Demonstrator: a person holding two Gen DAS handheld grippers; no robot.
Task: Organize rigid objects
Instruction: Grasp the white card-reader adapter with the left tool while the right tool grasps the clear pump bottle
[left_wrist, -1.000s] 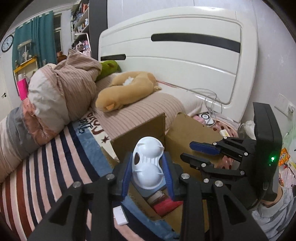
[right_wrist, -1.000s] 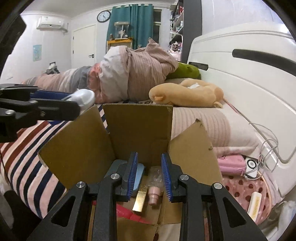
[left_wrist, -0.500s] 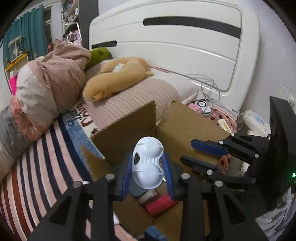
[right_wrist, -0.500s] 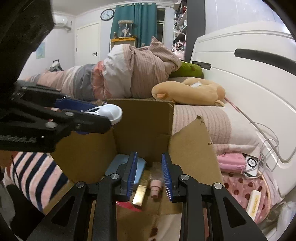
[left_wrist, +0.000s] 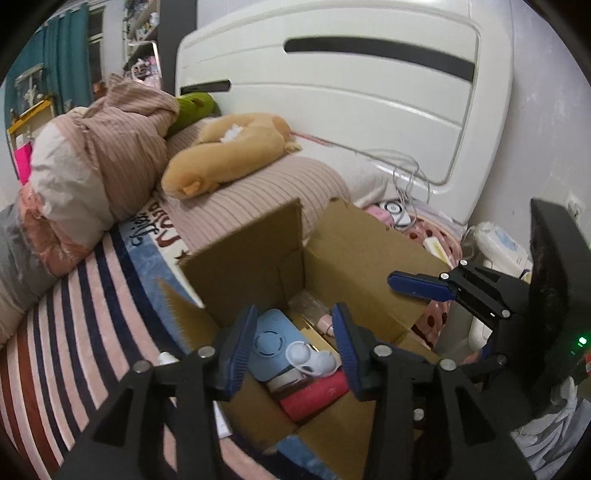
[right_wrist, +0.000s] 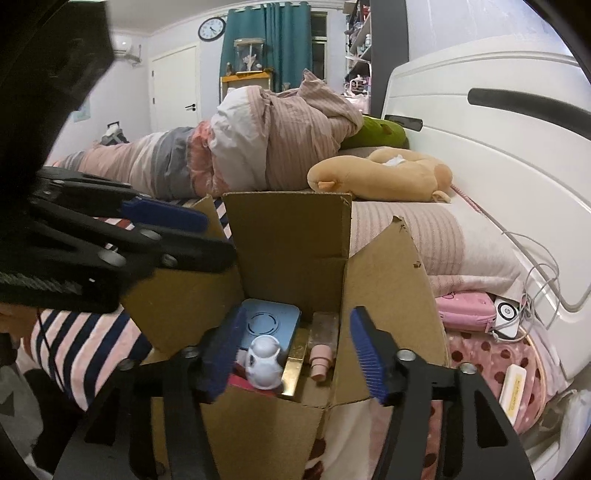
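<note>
An open cardboard box stands on the bed, its flaps up. Inside lie a light-blue flat device, a red item and a white rounded plastic piece, which rests loose against the blue device. My left gripper hovers over the box with its jaws opening and nothing between the pads. From the right wrist view the box shows the white piece, a gold bar and a small pink bottle. My right gripper sits at the near rim, jaws opening, holding nothing.
A tan plush toy and a rolled striped duvet lie behind the box, against the white headboard. A pink pouch, cables and a small round white device sit to the right. The left gripper's fingers reach over the box's left flap.
The left gripper has let go of the white piece, which now lies in the box. Both grippers' jaws stand wider than before. The left view has tipped further down over the box.
</note>
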